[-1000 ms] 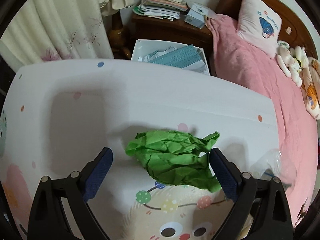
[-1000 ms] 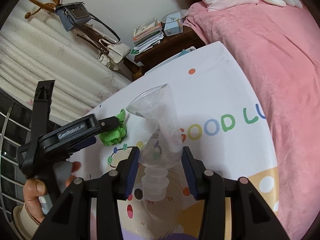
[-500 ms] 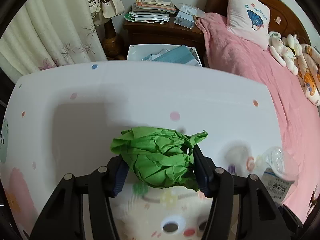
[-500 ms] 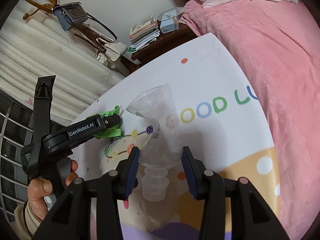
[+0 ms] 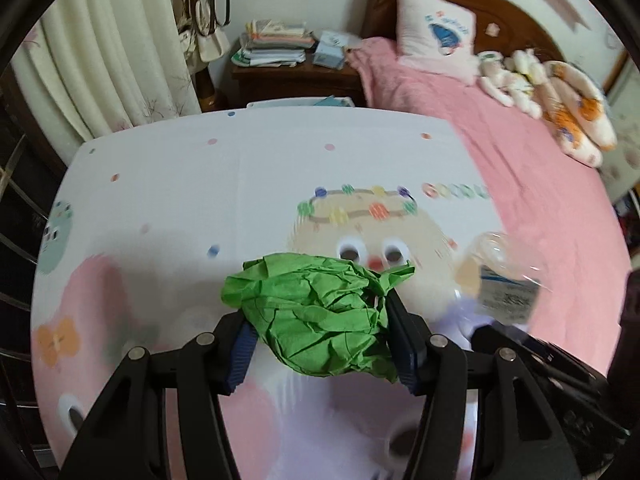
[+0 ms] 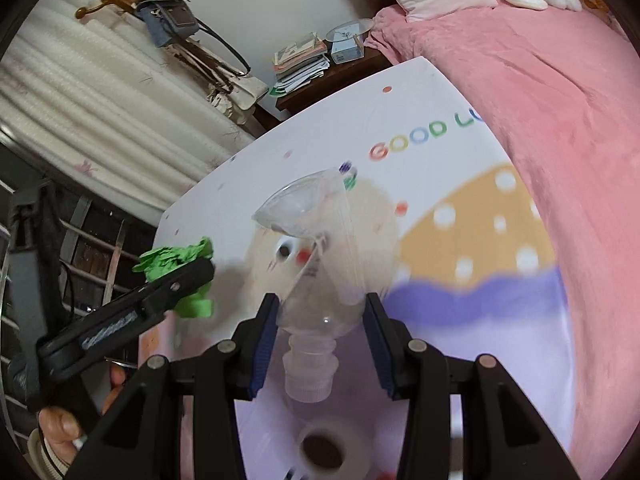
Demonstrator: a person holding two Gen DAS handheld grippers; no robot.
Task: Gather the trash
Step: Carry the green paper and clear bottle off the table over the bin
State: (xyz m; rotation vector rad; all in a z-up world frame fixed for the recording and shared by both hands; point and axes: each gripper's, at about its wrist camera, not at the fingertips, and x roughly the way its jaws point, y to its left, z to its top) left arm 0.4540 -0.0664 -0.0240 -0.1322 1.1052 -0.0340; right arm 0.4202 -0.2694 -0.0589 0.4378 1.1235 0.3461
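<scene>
Coloured letters "GOOD LU" (image 6: 424, 138) are printed on the far part of the cartoon cloth (image 6: 460, 320). The bottle's label (image 5: 506, 300) is too blurred to read.

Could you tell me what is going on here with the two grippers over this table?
A person is collecting trash with a handheld gripper in each hand. The left gripper is clamped on a crumpled green paper ball, held above the cartoon-print table cover. The right gripper grips a crushed clear plastic bottle by its shoulder, cap end toward the camera. A roll of tape lies on the table below it. No bin can be clearly made out.
</scene>
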